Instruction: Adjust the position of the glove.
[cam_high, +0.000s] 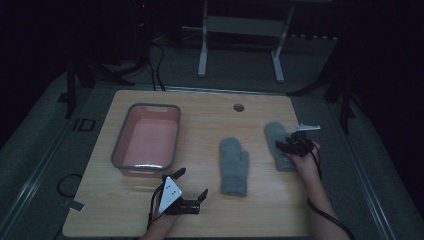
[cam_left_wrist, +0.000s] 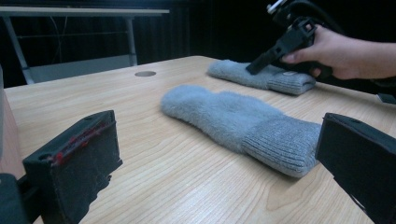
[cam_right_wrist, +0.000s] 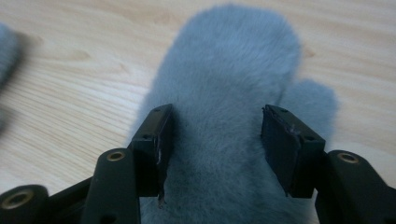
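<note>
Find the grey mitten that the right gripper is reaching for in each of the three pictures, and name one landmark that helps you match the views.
High view: the right-hand mitten lies at centre right of the table, under the right gripper.
Left gripper view: upper right, the farther mitten, below the hand.
Right gripper view: centre, large, between the two black jaws.
Shared landmark: the other mitten beside it, nearer in the left gripper view, blurred at the left edge of the right gripper view.

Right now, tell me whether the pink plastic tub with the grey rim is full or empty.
Empty: the pink plastic tub with the grey rim shows only its bare floor.
</note>
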